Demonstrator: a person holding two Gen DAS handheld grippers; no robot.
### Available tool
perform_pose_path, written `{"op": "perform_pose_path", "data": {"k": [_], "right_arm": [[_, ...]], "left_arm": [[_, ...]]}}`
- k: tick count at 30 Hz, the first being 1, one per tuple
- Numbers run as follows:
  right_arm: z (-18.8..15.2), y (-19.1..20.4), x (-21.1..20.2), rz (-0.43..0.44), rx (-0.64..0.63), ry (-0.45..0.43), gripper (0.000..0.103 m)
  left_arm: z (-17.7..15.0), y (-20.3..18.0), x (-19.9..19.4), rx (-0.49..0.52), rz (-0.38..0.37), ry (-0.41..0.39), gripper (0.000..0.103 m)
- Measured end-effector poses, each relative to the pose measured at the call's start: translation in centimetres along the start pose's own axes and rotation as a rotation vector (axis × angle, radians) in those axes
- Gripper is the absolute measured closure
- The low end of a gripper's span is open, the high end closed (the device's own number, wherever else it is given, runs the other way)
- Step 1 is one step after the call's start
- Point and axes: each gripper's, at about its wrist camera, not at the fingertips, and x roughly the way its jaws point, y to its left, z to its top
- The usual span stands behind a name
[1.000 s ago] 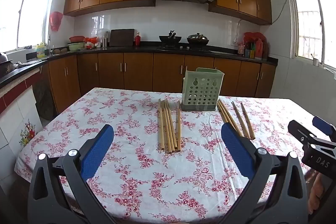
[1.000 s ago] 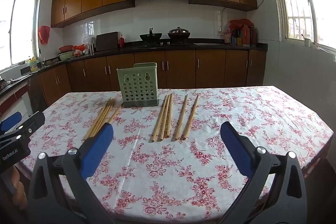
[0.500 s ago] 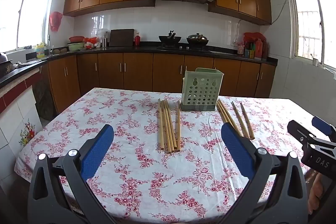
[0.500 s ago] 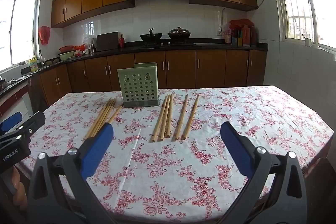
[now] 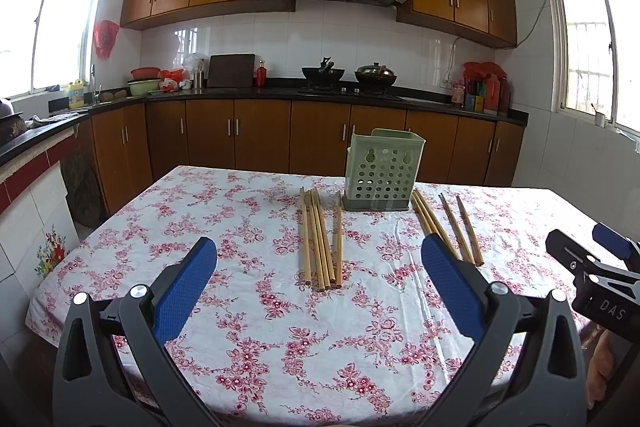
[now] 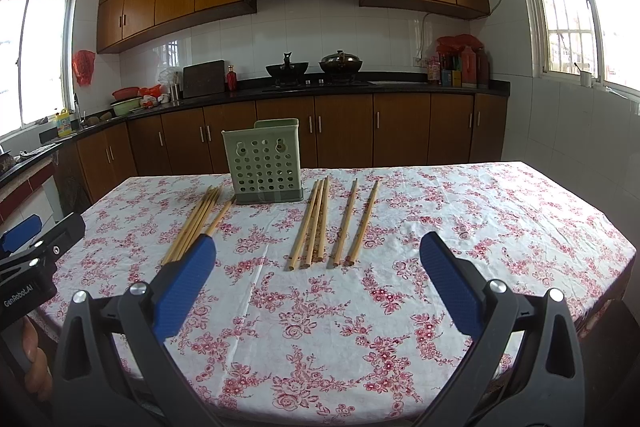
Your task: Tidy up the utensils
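Observation:
A pale green perforated utensil holder (image 5: 383,170) (image 6: 265,163) stands upright at the far middle of the table. Several wooden chopsticks lie flat in two groups on either side of it: a left bundle (image 5: 320,237) (image 6: 196,223) and a right group (image 5: 448,223) (image 6: 334,223). My left gripper (image 5: 318,283) is open and empty above the table's near edge, short of the left bundle. My right gripper (image 6: 318,281) is open and empty, short of the right group. Each gripper shows at the edge of the other's view.
The table wears a white cloth with red flowers (image 5: 248,299) (image 6: 460,211). Wooden kitchen cabinets and a black counter with pots (image 5: 348,75) run behind the table. Windows are at both sides.
Both grippers have eased back or tilted very slightly; the holder and chopsticks sit a little lower and farther in view. Nothing was taken hold of.

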Motion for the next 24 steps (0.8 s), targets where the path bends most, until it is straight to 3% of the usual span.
{"op": "perform_pose_path", "data": {"k": [24], "right_arm": [[0.00,-0.03,-0.01,0.001,0.001,0.002,0.004]], "left_arm": [[-0.20,0.04,0.48,-0.004,-0.001,0.002,0.002]]}}
